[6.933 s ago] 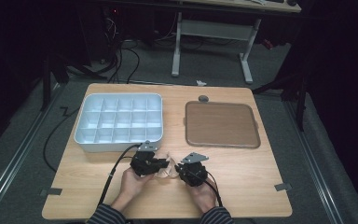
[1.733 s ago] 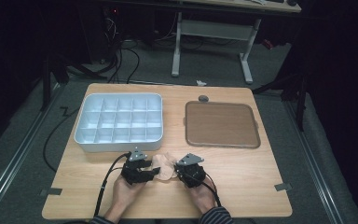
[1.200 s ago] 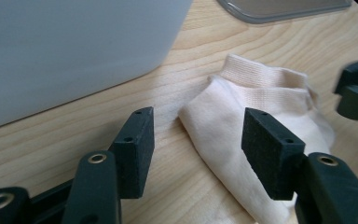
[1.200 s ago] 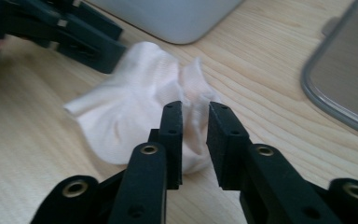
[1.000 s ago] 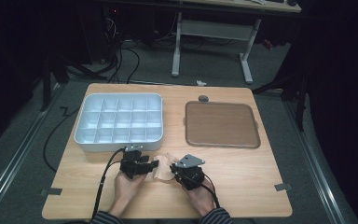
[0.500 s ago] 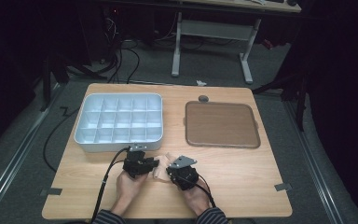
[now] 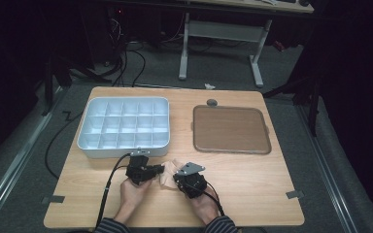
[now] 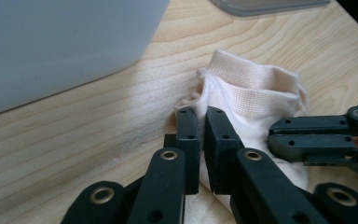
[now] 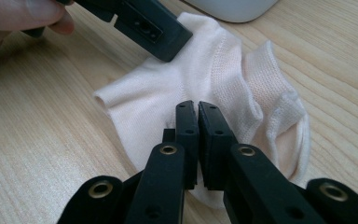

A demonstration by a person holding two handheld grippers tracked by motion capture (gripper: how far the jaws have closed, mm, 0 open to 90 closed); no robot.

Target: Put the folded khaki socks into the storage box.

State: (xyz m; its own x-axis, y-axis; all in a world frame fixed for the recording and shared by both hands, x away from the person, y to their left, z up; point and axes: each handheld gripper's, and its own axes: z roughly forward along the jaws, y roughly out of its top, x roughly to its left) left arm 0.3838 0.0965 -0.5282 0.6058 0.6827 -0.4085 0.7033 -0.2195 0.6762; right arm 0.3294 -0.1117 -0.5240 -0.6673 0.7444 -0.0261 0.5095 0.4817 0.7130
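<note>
A small cream sock point(image 7: 167, 172) is laid on the table point(image 7: 252, 189), just in front of the tray point(image 7: 123, 127), near its front right corner. It's bunched up, so the long axis is hard to call; in the high view it's roughly stretched left to right between the two grippers. In the left gripper view, the ribbed cuff opening is seen pointing up and away from that gripper, toward the tray side.

The left gripper point(image 8: 202, 135) is clamped on an edge of the sock point(image 8: 251, 102), jaws nearly closed with a thin bit of fabric pinched between. The right gripper point(image 9: 198, 122) is clenched on the sock point(image 9: 205, 84) too, jaws squeezed together on a fold in the middle. Both grippers are held low over the table, right of the tray's front edge, each wrapped by a hand point(image 7: 133, 191).

The table is light wood with visible grain. The tray is white and split into a grid of compartments. Well to the right of the tray, a flat brown mat point(image 7: 230, 129) is laid, with a small dark round thing point(image 7: 212, 102) just behind it. Beyond the tray the room is dark, grey floor, cables point(image 7: 126, 53), and white desk legs point(image 7: 221, 46).
</note>
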